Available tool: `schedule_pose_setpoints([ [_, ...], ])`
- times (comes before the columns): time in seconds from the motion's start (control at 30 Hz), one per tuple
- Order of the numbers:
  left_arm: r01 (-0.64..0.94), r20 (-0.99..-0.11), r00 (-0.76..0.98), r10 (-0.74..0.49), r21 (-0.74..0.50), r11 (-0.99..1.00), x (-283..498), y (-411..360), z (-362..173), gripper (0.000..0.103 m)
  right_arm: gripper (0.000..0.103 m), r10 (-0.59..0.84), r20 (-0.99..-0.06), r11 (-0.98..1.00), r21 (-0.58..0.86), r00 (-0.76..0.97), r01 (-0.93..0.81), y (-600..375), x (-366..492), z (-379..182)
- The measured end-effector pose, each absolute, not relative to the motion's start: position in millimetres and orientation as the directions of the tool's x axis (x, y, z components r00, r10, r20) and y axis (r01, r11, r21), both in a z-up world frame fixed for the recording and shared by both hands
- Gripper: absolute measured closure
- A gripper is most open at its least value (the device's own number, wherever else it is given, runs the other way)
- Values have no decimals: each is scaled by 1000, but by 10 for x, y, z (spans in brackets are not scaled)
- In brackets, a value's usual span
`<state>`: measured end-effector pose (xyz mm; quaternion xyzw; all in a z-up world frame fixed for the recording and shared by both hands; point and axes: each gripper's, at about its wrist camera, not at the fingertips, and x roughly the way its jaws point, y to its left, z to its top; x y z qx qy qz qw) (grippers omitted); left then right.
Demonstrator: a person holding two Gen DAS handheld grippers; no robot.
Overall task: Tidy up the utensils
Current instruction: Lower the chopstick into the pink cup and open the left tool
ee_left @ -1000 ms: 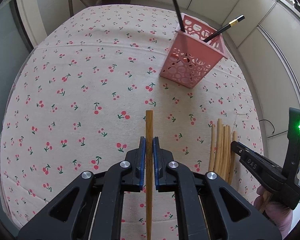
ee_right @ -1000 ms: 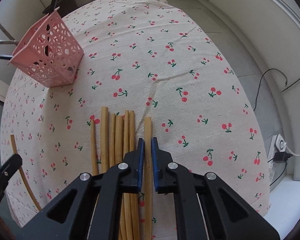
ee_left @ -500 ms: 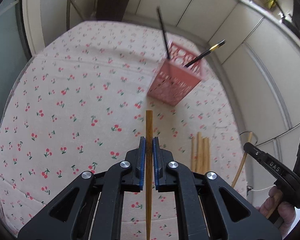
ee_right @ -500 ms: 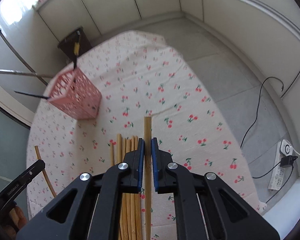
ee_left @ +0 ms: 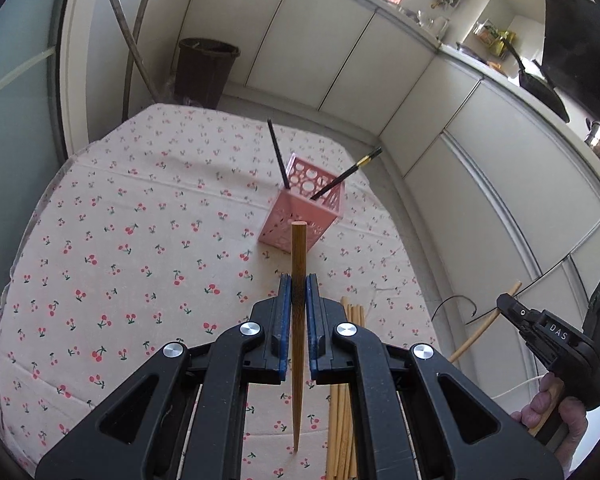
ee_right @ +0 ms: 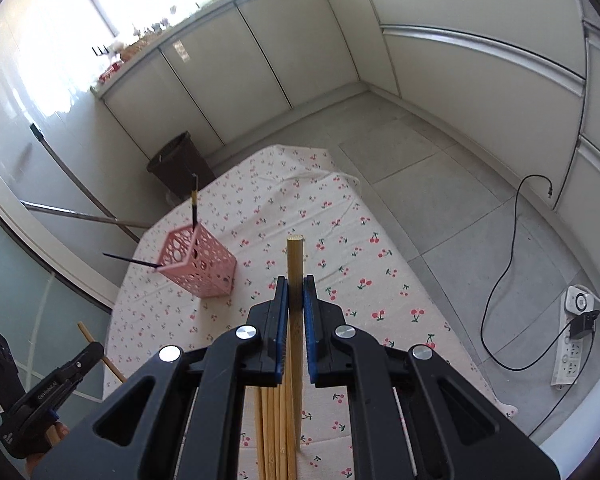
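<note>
Chopsticks: left wrist view shows the left gripper [ee_left: 296, 308] pinching a dark-brown wooden chopstick [ee_left: 299, 264], aloft, near the pink perforated plastic holder [ee_left: 302, 220]. Right wrist view (same stage, carrying) has the right gripper [ee_right: 295, 304] clamping a pale bamboo chopstick [ee_right: 295, 276]; next, tip each into the holder.

Both wrist views look down, sharing the pink basket [ee_left: 305, 216].

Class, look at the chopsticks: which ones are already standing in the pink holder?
The two black chopsticks, leaning out of the pink holder. The others are light wood: one in each claw, the rest lying on the tablecloth.
</note>
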<state>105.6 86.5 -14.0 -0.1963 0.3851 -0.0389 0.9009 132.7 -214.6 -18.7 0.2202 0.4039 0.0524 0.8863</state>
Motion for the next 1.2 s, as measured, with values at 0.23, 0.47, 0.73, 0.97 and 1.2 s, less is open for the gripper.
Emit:
schedule_pose_setpoints([
  [0.23,-60,-596,775,-210,-401,914,1028,864,302,96,95,305,-622,836,538,721,111,-2384,1326,13],
  [0.47,-65,-526,829,-190,-428,902,1425,860,931,96,95,330,-590,763,627,737,160,-2678,1387,27],
  [0.73,-145,-528,844,-94,-394,908,1995,867,1231,96,95,338,-606,735,648,720,201,-2830,1449,-70],
  [0.97,-242,-610,792,-28,-356,903,2532,913,911,95,95,351,-620,739,643,701,199,-2814,1541,-99],
  [1.2,-262,-617,786,-27,-373,890,2415,1090,766,64,95,375,-600,737,655,706,165,-2661,1613,-21],
])
